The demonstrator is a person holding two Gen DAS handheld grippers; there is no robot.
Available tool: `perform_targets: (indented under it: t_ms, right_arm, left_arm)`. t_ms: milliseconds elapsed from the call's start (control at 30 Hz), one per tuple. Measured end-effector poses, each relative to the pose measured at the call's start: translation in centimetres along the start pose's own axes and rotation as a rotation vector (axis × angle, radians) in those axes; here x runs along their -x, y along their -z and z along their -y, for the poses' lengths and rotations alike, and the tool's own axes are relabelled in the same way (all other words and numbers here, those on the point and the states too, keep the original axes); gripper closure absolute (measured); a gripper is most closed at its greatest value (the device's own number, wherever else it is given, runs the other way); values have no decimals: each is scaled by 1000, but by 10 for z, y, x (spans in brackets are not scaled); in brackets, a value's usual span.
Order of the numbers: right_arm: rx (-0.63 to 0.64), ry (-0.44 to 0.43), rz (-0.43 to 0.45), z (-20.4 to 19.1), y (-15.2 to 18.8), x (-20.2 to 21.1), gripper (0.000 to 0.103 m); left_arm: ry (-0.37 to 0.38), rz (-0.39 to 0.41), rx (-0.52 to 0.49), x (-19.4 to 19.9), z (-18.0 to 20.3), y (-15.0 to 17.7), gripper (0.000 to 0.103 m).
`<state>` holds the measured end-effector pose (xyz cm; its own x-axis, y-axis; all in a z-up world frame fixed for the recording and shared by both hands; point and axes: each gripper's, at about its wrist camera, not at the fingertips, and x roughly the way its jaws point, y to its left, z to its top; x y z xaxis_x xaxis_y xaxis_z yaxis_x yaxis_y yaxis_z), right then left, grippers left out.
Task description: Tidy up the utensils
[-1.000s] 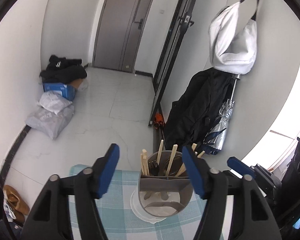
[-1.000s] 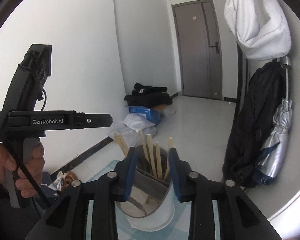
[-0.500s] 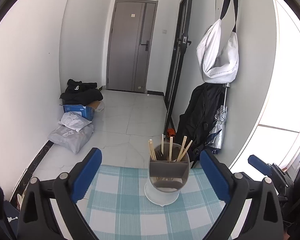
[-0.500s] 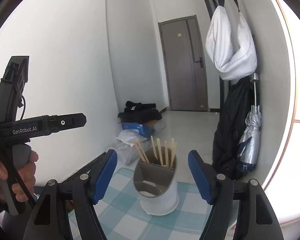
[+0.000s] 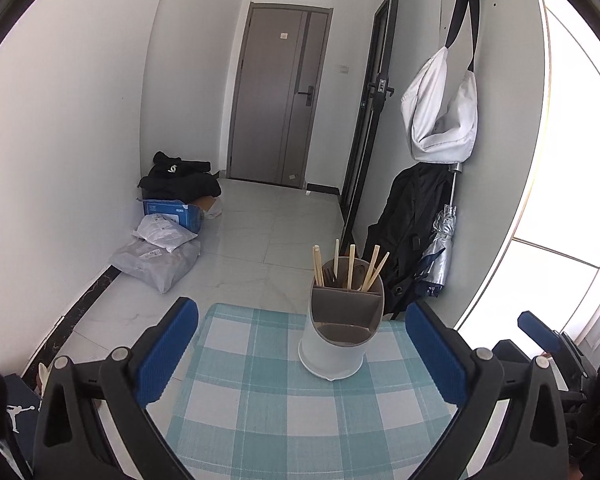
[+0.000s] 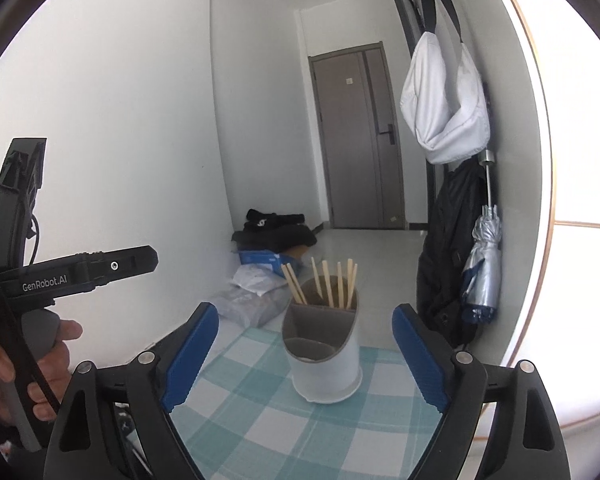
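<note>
While upright, chopsticks (image 5: 350,266) tips-up

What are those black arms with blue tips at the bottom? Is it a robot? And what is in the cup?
It is no robot. A person holds a pincer tool in each hand, and each tool has a camera looking out along its two fingers. One picture comes from the left gripper, the other from the right gripper. In the right one you also see the person's left hand gripping the other tool.

On the checked tablecloth stands a white utensil holder with wooden chopsticks sticking up from its back compartment. Both grippers' jaws are opening, and nothing is between them. The holder stands farther off, untouched.
</note>
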<state>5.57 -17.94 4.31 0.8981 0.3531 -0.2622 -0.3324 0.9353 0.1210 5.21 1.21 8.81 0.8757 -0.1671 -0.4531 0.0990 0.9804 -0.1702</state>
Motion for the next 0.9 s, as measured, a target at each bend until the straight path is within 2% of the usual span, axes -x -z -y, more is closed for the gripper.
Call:
perform_targets:
  t_ms: [167,633,900]
  right_arm:
    - [-5,13,3,-2,5,6,11]
    - [-13,19,5,-2,8,14,9]
    - [0,28,2,-1,10,15,9]
  left_arm:
    - [17,15,8,8,0,6,1]
    - [-6,8,10,15,0,13,1]
    - [10,-2,7,14,4,14,1]
